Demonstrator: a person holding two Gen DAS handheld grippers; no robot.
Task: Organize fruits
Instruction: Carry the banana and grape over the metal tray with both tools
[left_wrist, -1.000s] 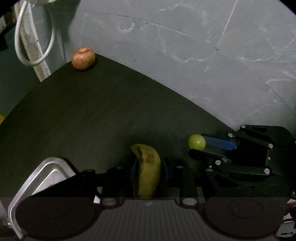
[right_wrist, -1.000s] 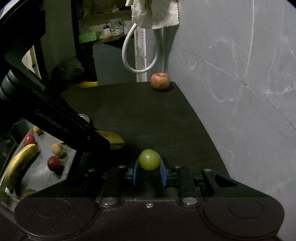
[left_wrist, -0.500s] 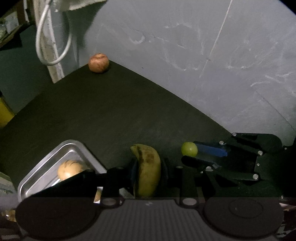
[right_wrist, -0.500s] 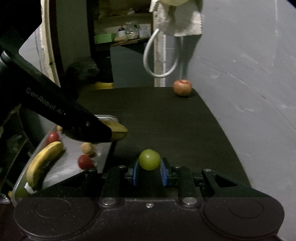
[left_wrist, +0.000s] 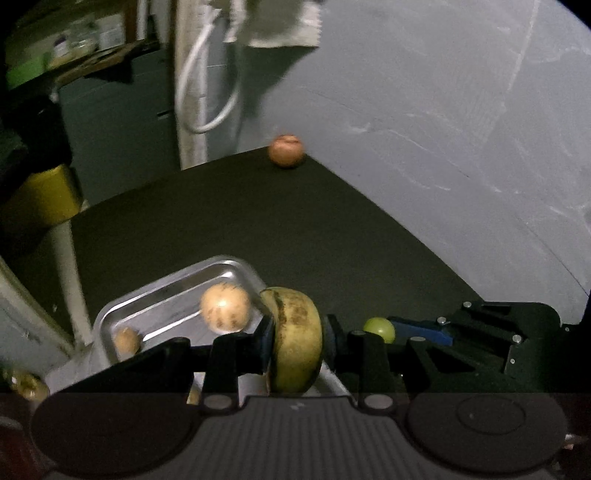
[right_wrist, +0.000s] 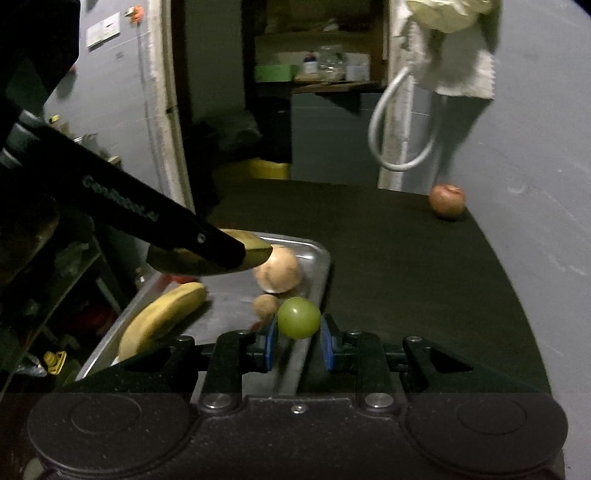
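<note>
**Both tongs loaded over the tray's edge**

The left tongs (left_wrist: 295, 343) pinch a spotted yellow banana (left_wrist: 295, 339) across its middle, the fruit curving up between the two pads. In the right wrist view the same banana's tip (right_wrist: 255, 251) pokes out past the black finger and hangs above the steel tray (right_wrist: 317, 269). The right tongs (right_wrist: 298, 332) are pressed together on a green grape (right_wrist: 298, 317), held just over the tray's near rim; from the left wrist view the grape (left_wrist: 379, 328) sits at the tip of the blue pads (left_wrist: 421, 330).

Inside the tray lie a large tan round fruit (right_wrist: 277, 271), a smaller tan one (right_wrist: 265, 305) beside it, and a second banana (right_wrist: 162, 317) along the left side. A red apple (right_wrist: 447, 199) rests alone at the far corner of the dark desk (right_wrist: 406, 280), close to the grey wall (right_wrist: 535, 155). A white cable loop (right_wrist: 399, 122) hangs behind it, with a pale cloth (right_wrist: 461, 66) above.
</note>
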